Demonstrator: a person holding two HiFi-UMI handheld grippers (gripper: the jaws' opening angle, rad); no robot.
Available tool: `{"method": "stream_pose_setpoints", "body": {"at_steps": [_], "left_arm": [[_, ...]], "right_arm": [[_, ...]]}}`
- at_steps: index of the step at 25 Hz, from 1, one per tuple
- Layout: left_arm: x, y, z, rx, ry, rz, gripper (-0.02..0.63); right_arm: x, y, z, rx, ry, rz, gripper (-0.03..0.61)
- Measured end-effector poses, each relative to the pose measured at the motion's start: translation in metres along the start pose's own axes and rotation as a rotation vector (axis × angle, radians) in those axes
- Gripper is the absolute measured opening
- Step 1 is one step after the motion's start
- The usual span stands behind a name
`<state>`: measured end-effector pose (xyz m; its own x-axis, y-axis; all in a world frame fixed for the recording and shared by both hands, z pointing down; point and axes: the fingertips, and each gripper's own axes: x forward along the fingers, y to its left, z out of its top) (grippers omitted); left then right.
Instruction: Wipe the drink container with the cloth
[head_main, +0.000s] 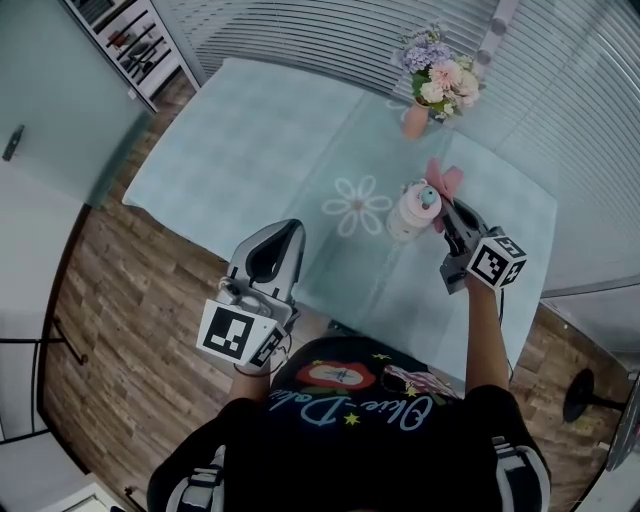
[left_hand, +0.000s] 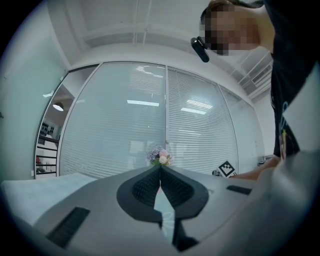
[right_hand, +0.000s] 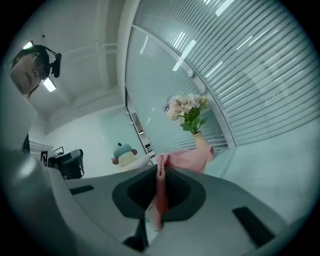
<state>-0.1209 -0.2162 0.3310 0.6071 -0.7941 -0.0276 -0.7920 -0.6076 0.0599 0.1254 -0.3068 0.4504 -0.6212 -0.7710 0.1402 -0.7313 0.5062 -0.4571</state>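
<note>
Slatted blinds (head_main: 330, 35) behind glass back the desk (head_main: 260, 150), and a flower vase (head_main: 416, 118) stands near its far edge. The drink container (head_main: 413, 210) sits on the desk on the person's side of that vase, not far from it. It stands upright, with its long axis vertical and its rounded teal cap pointing up.

The right claw (head_main: 447, 208) is on the same side of the vase, just beside the container. Its jaws are clamped on the pink cloth (head_main: 445, 185), whose loose end sticks out past the tips toward the vase. In the right gripper view the container (right_hand: 124, 154) appears to the left of the claw's line rather than ahead of it, while the cloth (right_hand: 185, 159) and the vase (right_hand: 187, 112) lie ahead.

The wipe therefore seems to call for a swing to the person's left to bring the cloth onto the container's side. Strokes would then run up and down its standing axis.

The left claw (head_main: 290, 228) is much farther from the vase, by the desk's near edge and well apart from the container. Its jaws are pressed together on nothing. The right claw is clearly the nearer one. An unsteadied upright container could tip under a sideways push.
</note>
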Motion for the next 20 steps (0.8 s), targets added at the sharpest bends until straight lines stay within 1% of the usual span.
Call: {"method": "stream_pose_setpoints", "body": {"at_steps": [9, 14, 20], "left_arm": [[-0.002, 0.005, -0.003, -0.006, 0.004, 0.028, 0.005], [-0.002, 0.005, -0.004, -0.004, 0.007, 0.032, 0.005], [-0.005, 0.008, -0.002, 0.002, 0.007, 0.049, 0.005]], "right_arm": [[0.002, -0.016, -0.016, 0.084, 0.010, -0.025, 0.012], [0.005, -0.027, -0.037, 0.132, 0.049, -0.054, 0.012], [0.008, -0.036, -0.055, 0.135, 0.113, -0.100, 0.012]]}}
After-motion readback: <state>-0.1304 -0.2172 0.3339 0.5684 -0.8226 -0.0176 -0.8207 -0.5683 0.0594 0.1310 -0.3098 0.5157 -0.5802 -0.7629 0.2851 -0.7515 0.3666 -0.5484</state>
